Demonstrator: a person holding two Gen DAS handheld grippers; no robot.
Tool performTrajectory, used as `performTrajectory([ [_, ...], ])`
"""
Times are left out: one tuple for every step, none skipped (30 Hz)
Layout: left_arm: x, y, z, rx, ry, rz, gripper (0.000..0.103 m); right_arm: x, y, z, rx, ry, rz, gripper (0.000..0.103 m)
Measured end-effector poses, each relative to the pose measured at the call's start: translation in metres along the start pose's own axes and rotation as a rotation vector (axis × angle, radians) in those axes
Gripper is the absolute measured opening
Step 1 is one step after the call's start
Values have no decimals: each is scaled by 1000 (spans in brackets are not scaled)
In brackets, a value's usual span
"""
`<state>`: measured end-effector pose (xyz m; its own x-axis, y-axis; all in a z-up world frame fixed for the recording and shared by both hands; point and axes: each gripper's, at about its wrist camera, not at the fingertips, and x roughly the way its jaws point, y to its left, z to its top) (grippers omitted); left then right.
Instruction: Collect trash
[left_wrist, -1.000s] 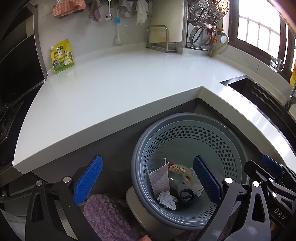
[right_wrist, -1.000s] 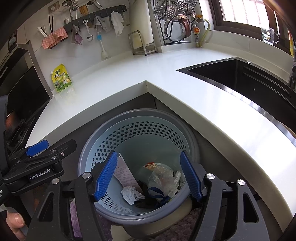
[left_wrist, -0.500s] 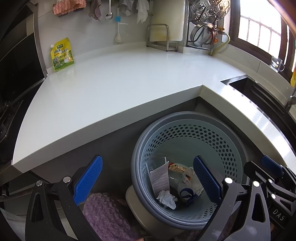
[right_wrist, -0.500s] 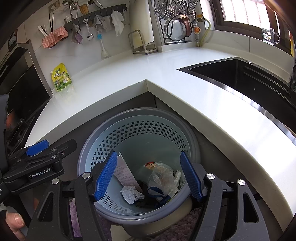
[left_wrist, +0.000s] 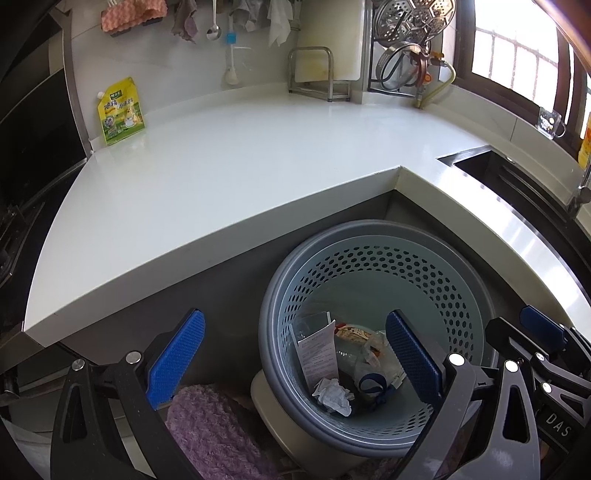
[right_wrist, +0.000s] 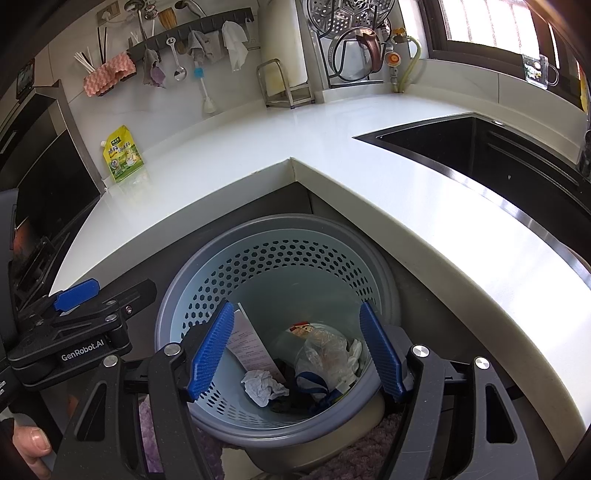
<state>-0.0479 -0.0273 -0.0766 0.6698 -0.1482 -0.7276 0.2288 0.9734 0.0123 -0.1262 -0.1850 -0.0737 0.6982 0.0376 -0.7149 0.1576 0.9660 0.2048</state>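
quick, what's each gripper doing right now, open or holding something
Left gripper: open, holding nothing, above the trash basket.
Right gripper: open, holding nothing, above the same basket.

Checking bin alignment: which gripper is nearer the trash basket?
Right. The right gripper hangs open directly above the basket, fingers straddling its opening; the left gripper, also open, sits off its left edge.

A yellow-green pouch (left_wrist: 120, 110) leans at the white desk's (left_wrist: 229, 162) upper left; a dark sink (right_wrist: 461, 147), upper right; perhaps a purple mat (left_wrist: 214, 432) below.
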Motion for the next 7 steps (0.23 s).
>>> performTrajectory([
  [0, 0, 0, 0, -2, 2, 97, 0, 0, 0, 0, -1, 0, 68],
  [-1, -1, 0, 0, -3, 2, 97, 0, 0, 0, 0, -1, 1, 68],
  [-1, -1, 0, 0, -3, 5, 97, 0, 0, 0, 0, -1, 1, 68],
  [0, -1, 0, 2, -3, 7, 97, 0, 0, 0, 0, 0, 1, 68],
  [0, -1, 0, 3, -2, 6, 97, 0, 0, 0, 0, 0, 1, 68],
  [0, -1, 0, 2, 0, 5, 97, 0, 0, 0, -1, 0, 1, 68],
  [0, -1, 0, 2, 1, 4, 97, 0, 0, 0, -1, 0, 1, 68],
])
